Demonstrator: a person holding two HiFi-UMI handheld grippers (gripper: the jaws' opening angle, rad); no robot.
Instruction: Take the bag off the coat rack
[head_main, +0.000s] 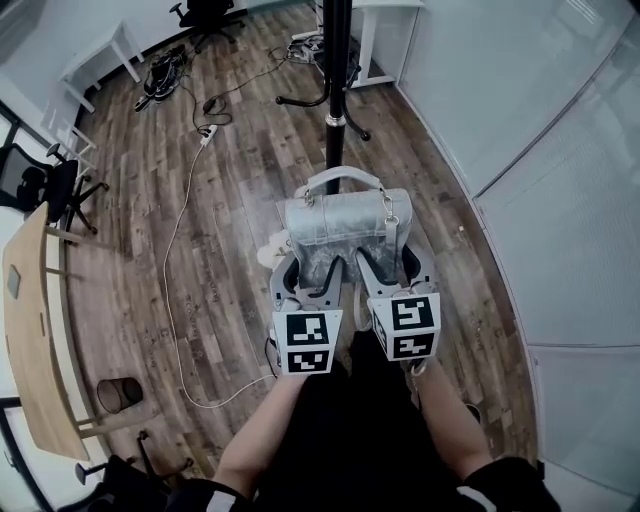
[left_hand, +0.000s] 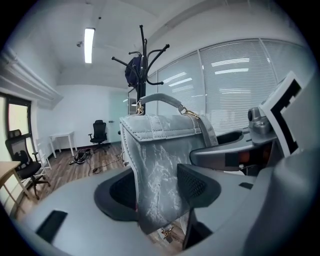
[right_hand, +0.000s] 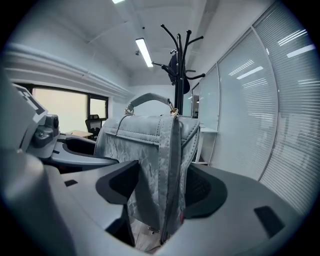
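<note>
A grey bag (head_main: 345, 225) stands upright with its handle on top and its long side running left to right. The left gripper (head_main: 312, 272) clamps its left end and the right gripper (head_main: 392, 268) its right end. The coat rack (head_main: 336, 90) rises just beyond. The handle seems clear of the hooks, though that is hard to confirm.

Left hand-held gripper (head_main: 312, 272) and right hand-held gripper (head_main: 390, 266) clamp, parallel.
</note>
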